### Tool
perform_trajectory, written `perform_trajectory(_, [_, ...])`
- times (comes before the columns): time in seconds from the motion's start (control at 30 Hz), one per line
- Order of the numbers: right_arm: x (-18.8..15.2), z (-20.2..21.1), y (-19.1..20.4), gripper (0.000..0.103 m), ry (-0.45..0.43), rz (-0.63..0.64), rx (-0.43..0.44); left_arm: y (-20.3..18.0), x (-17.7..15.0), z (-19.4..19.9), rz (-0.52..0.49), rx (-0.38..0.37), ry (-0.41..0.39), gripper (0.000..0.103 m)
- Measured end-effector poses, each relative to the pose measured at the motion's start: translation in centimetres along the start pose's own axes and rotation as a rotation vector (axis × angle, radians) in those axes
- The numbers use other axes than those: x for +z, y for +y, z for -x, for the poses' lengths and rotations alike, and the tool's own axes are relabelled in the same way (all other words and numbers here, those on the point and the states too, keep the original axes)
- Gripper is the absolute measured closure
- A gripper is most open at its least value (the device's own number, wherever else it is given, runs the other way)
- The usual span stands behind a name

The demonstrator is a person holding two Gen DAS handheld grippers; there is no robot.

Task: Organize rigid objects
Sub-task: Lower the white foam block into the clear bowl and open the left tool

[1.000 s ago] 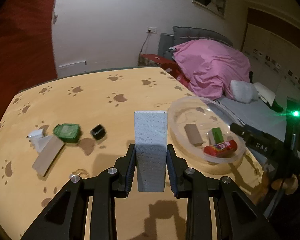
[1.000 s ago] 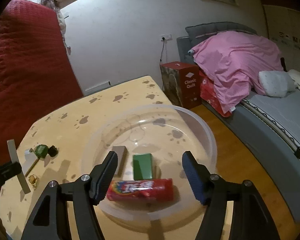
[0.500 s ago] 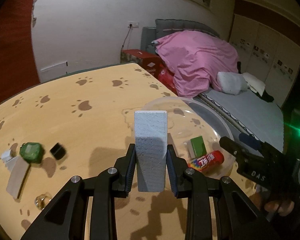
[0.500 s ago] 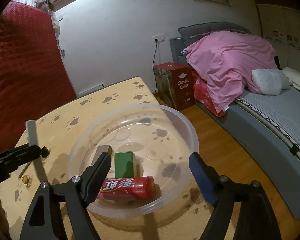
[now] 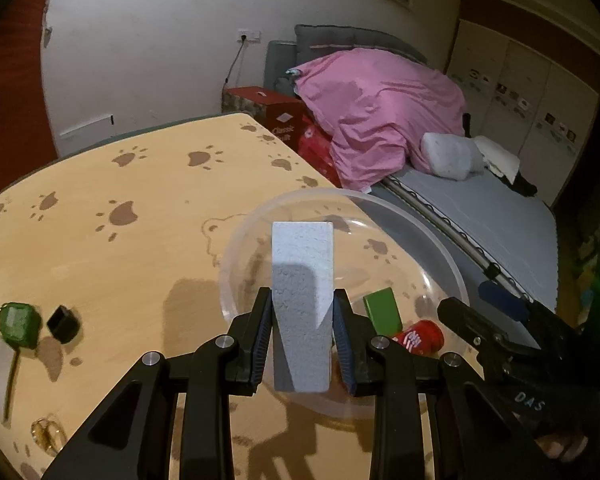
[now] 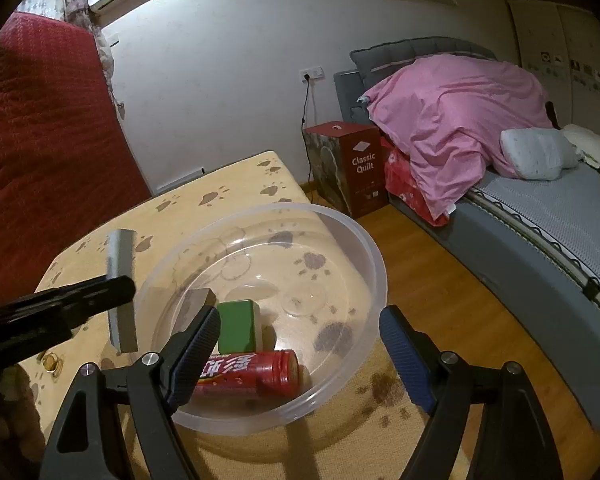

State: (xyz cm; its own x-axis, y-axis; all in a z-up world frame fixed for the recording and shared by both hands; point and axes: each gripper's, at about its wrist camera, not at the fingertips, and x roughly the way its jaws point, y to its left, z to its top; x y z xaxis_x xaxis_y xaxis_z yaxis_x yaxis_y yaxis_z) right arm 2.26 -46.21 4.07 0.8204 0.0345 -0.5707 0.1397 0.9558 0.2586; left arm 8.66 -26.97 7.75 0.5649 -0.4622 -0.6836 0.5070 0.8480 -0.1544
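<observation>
Bowl (image 5: 440,264) of clear plastic sits near the worktop (image 5: 140,248) edge on the bed side, and in the left wrist view the left gripper (image 5: 303,344) holds its jaws clamped on a pale grey block (image 5: 302,272), upright and pointing over the near rim. A risk, as I judge it: let go from up here, the hard block could bounce off the thin wall, nudge the bowl toward the edge, or land on the green block (image 5: 382,310) and red tube (image 5: 420,336) already inside. A green box (image 5: 17,322), a black cube (image 5: 62,322) and a ring (image 5: 46,432) wait on the left. In the right wrist view the right gripper (image 6: 300,354) has just been opening, jaws wide apart with nothing pressed between them, low over the bowl (image 6: 376,264); its fingers (image 6: 406,360) straddle the rim and could catch it. The grey block (image 6: 120,280) hangs beside the bowl's left wall; a brown block (image 6: 198,300) lies within.
</observation>
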Motion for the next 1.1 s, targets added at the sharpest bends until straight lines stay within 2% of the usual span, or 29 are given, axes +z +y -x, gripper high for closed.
perform_trajectory(0.27, [0.0, -0.1, -0.2, 0.017, 0.005, -0.003, -0.001, -0.6, 0.5, -1.5, -0.005, -0.045, 0.005, 0.071])
perform_trajectory(0.3, [0.0, 0.0, -0.2, 0.017, 0.005, -0.005, -0.002, -0.6, 0.5, -1.4, -0.004, -0.042, -0.004, 0.064])
perform_trajectory(0.33, [0.0, -0.1, -0.2, 0.017, 0.004, -0.006, -0.002, -0.5, 0.6, -1.3, -0.003, -0.039, -0.011, 0.053])
perform_trajectory(0.4, [-0.1, -0.1, -0.2, 0.017, 0.005, -0.006, -0.002, -0.3, 0.6, -0.9, -0.001, -0.018, -0.031, 0.040])
perform_trajectory(0.57, [-0.1, -0.1, -0.2, 0.017, 0.006, -0.006, -0.001, 0.2, 0.6, -0.4, -0.004, 0.028, -0.037, 0.037])
perform_trajectory(0.63, [-0.1, -0.1, -0.2, 0.017, 0.005, -0.004, -0.001, 0.4, 0.5, -0.3, -0.010, 0.066, -0.037, 0.028])
perform_trajectory(0.73, [-0.1, -0.1, 0.0, 0.015, 0.007, -0.002, 0.002, 0.9, 0.2, 0.1, -0.020, 0.135, -0.047, 0.020])
perform_trajectory(0.93, [-0.4, 0.0, 0.7, 0.012, 0.016, 0.014, 0.019, 1.9, -0.5, 0.9, -0.010, 0.186, -0.041, 0.010])
perform_trajectory(1.1, [-0.5, 0.0, 1.7, 0.011, 0.021, 0.030, 0.030, 3.3, -1.1, 1.7, 0.013, 0.213, -0.037, 0.010])
